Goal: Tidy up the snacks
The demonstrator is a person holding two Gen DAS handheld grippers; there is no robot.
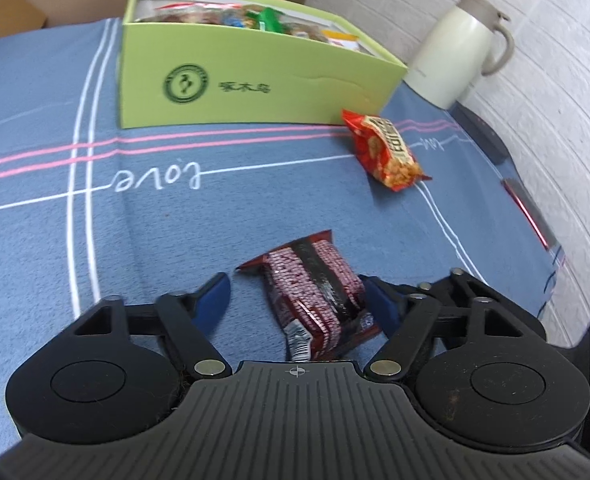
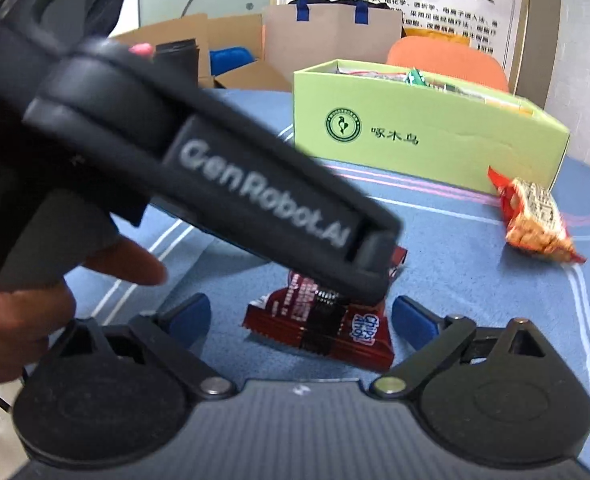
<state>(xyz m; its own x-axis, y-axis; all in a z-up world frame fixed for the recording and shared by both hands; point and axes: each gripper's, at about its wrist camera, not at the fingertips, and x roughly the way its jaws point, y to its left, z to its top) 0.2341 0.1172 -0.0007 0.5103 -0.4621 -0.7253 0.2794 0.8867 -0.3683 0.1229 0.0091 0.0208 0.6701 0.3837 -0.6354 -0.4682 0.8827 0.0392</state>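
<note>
1. The dark red cookie packet lies flat on the blue tablecloth, well short of the green snack box. I judge it the item now being collected.
2. The left gripper straddles this packet. Its right blue pad touches the packet's edge, while the left pad stands clear with cloth showing between. The fingers are partly spread around the packet, not yet pinching it.
3. The right gripper faces the same cookie packet from its own side. Both blue pads stand apart from the wrapper with cloth visible on each side, so the fingers are spread wide and hold nothing.
4. In the right wrist view the left gripper's body crosses the picture and its tip sits over the packet's far end. A hand shows at the left edge, gripping that tool.
5. Both tools converge on one packet, probably so one can steady or lift it. Which one will take it I cannot tell.
6. The orange-red peanut packet lies just beside the box's near corner, outside it and untouched.
7. The box already holds several wrapped snacks, so the sorting seems well along, with these two packets left.
8. A cream thermos jug stands behind the box, apart from the work.
</note>
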